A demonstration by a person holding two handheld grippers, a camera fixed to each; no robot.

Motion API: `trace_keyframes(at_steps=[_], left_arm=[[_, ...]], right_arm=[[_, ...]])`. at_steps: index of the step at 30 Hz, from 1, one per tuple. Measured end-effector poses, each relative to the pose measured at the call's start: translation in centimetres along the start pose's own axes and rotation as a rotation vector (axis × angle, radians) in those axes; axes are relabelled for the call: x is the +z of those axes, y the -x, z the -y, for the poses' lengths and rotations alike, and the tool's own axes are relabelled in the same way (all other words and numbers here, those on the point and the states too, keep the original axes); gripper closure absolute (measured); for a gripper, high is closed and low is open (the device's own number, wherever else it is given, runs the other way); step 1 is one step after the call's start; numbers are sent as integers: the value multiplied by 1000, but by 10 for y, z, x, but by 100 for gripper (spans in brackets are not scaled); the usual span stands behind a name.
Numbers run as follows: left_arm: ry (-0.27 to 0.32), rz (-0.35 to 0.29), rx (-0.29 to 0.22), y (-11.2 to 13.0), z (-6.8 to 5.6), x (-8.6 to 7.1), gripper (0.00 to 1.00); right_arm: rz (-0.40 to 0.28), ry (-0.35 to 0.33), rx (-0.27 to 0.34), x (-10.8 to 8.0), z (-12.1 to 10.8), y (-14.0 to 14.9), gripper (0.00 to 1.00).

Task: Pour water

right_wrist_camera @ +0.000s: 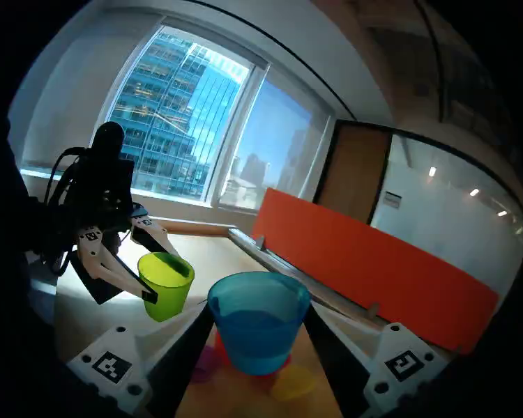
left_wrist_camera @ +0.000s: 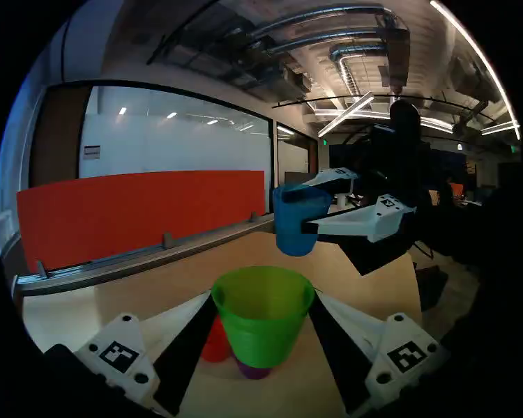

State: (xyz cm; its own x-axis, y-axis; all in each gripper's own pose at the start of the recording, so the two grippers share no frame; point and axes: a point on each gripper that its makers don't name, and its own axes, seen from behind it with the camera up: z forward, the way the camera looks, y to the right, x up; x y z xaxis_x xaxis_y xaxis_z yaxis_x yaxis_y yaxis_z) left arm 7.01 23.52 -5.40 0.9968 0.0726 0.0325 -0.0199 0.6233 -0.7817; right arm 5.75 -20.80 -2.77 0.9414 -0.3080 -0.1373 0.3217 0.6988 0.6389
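Observation:
In the left gripper view, my left gripper [left_wrist_camera: 263, 317] is shut on a green cup [left_wrist_camera: 263, 313], held upright above the wooden table [left_wrist_camera: 150, 292]. Farther off, my right gripper [left_wrist_camera: 305, 209] holds a blue cup [left_wrist_camera: 298, 217], raised and upright. In the right gripper view, my right gripper [right_wrist_camera: 259, 324] is shut on the blue cup [right_wrist_camera: 258, 320]. To its left, the left gripper [right_wrist_camera: 150, 275] grips the green cup [right_wrist_camera: 165, 284]. Both cups are lifted, apart from each other.
Under the green cup stand a red cup [left_wrist_camera: 216, 343] and a purple cup [left_wrist_camera: 253, 370]. Red [right_wrist_camera: 265, 380], pink [right_wrist_camera: 206, 361] and yellow [right_wrist_camera: 293, 382] cups sit below the blue cup. An orange divider panel [left_wrist_camera: 143, 209] and rail border the table's far side.

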Motion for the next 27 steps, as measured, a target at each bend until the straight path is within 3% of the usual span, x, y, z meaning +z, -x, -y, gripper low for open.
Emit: trace_keyframes(at_steps=[12,27], left_arm=[[-13,-18,-4,-8,5,4,12],[-1,-32,0,-16,0,11,12]], right_arm=[[14,4,-147,11,-4,-20,10],[6,19,-350,24,-9,-48,10]])
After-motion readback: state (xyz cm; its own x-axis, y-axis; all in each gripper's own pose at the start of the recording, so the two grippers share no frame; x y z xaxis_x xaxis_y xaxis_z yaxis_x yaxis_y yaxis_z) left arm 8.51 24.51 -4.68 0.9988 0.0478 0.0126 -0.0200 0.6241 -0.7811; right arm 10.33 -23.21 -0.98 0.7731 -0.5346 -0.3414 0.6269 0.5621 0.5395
